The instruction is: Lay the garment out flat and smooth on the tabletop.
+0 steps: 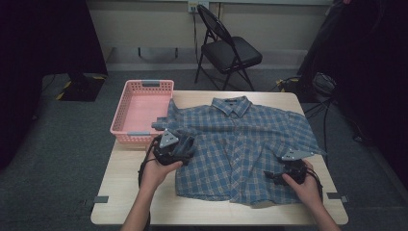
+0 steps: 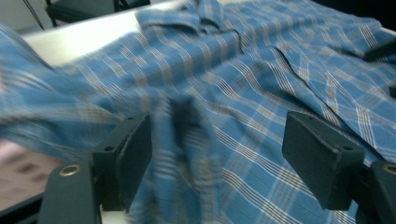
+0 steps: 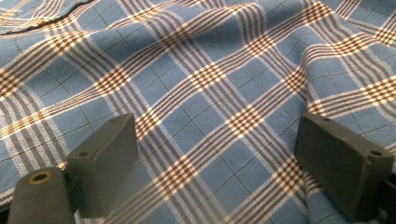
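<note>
Left tool (image 1: 169, 144) open over the shirt's left sleeve, right tool (image 1: 288, 169) open at its right hem. We see the plaid shirt (image 1: 240, 144) spread flat on the desk (image 1: 144, 202): light, soft, floppy; pinch edges or folds.

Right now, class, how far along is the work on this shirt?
Done: the plaid shirt lies spread flat, collar away from the person. In hand: the left gripper and right gripper sit over it, jaws open, gripping nothing. Left: no fold shows yet; the pink basket holds nothing.
</note>
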`<state>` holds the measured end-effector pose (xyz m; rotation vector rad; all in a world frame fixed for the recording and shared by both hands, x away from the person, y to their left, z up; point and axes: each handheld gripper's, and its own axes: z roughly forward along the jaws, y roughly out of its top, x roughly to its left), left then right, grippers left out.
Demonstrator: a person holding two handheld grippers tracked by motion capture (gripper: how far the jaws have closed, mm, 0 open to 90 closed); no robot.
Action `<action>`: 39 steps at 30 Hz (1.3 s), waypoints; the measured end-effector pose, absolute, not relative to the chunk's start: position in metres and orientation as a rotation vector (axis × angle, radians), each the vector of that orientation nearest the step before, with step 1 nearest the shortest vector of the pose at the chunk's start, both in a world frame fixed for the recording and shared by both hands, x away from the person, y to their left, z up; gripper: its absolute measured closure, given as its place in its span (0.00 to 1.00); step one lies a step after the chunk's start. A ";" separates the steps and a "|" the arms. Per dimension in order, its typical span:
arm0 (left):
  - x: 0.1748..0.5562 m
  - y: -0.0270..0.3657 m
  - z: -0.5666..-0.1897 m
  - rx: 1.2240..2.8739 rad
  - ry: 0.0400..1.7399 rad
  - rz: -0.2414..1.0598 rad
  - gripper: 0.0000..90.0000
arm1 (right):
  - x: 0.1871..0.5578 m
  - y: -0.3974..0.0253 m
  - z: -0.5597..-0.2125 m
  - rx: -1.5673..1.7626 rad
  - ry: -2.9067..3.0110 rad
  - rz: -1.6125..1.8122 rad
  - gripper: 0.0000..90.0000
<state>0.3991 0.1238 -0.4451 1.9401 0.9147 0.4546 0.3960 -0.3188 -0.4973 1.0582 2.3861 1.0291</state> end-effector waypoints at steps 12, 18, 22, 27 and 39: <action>0.381 0.096 -0.487 2.112 0.844 0.400 0.26 | 0.396 -0.319 -0.497 1.056 2.387 1.029 0.14; 0.380 0.096 -0.490 2.133 0.841 0.406 0.26 | 0.396 -0.319 -0.497 1.056 2.386 1.029 0.14; 0.379 0.096 -0.492 2.162 0.836 0.407 0.24 | 0.396 -0.319 -0.497 1.056 2.386 1.029 0.14; 0.380 0.094 -0.497 2.195 0.826 0.384 0.21 | 0.396 -0.319 -0.497 1.056 2.385 1.029 0.14; 0.379 0.096 -0.500 2.182 0.813 0.360 0.17 | 0.388 -0.339 -0.479 1.095 2.286 1.083 0.26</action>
